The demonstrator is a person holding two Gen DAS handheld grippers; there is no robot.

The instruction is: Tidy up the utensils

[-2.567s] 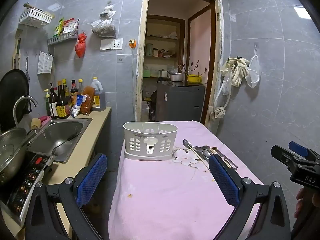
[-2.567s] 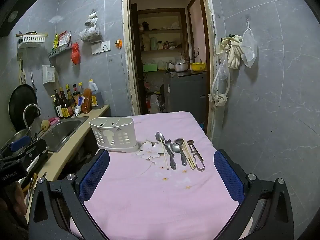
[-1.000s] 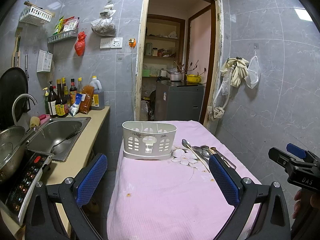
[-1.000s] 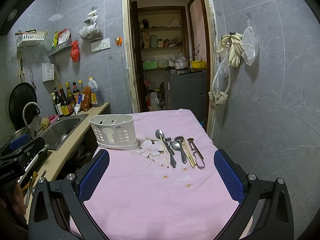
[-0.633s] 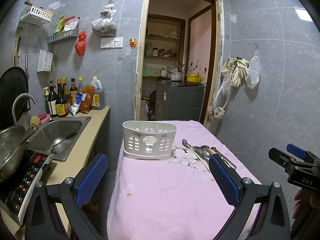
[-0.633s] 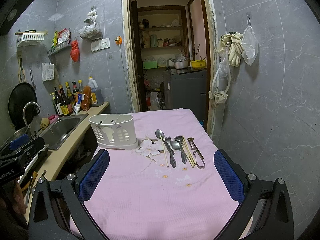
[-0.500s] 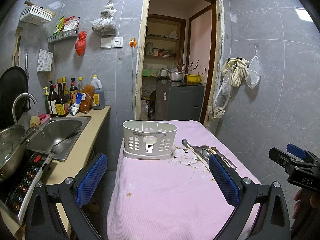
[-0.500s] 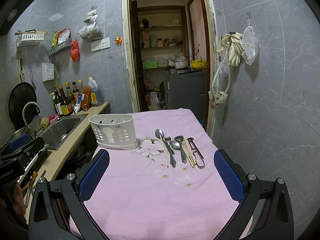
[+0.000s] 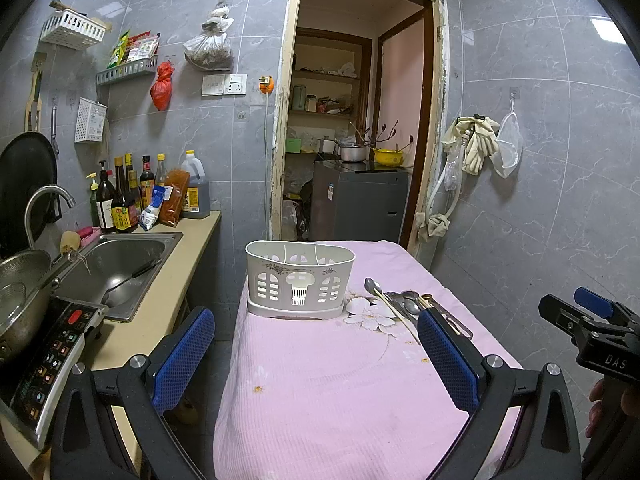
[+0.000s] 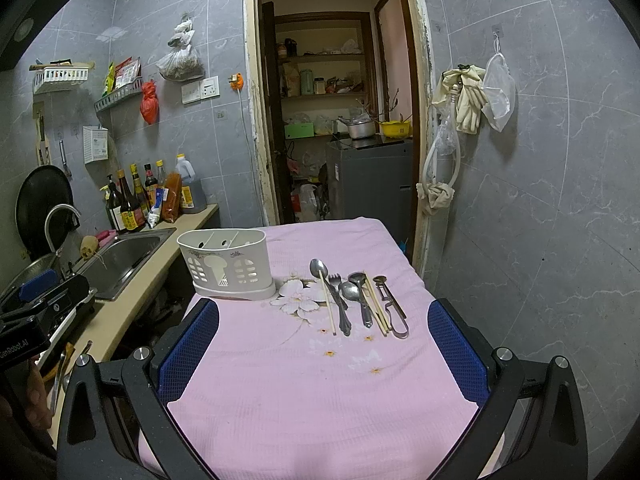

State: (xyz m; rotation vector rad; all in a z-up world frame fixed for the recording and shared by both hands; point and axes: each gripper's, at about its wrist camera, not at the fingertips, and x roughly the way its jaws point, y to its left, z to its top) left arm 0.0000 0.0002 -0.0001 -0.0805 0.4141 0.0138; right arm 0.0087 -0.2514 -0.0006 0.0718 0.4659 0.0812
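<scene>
Grey tiled walls close in a small kitchen, where a table [image 10: 320, 392] under a pink cloth carries a white utensil caddy [image 10: 228, 263] at 11 o'clock. At 1 o'clock of centre lies a row of utensils [image 10: 356, 300]: spoons, a fork, chopsticks and a peeler-like piece, their handles overlapping and hard to separate. The left tool [image 9: 316, 356] and right tool [image 10: 322, 346] both gape wide, gripping nothing, above the near cloth. "DAS" reads on the right tool's body at 3 o'clock in the left view; bottle [image 9: 120, 200] labels are illegible.
</scene>
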